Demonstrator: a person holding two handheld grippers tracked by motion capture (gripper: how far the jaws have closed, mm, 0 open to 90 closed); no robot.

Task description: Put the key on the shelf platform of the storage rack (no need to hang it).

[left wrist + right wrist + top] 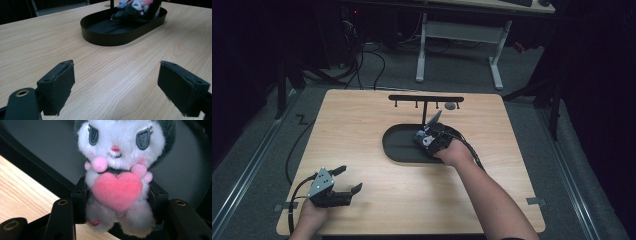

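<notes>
I see a pale wood counter point(362, 130), dark room, grey floor point(252, 150). Right gripper point(117, 202) fingers clamp the plush toy point(116, 170) over the black tray point(399, 145). Left gripper point(348, 181) fingers apart.

Fluffy white-and-grey plush toy point(117, 157) of soft pile cloth, with embroidered thread eyes and a velvety pink felt-like heart point(117, 190). Oval black tray point(110, 37) with a smooth, matt finish resembling painted metal or plastic. Light wooden tabletop point(362, 130) of smooth, faintly sheened grain; black gripper pads point(61, 87) matt, slightly rough, rubbery.
</notes>
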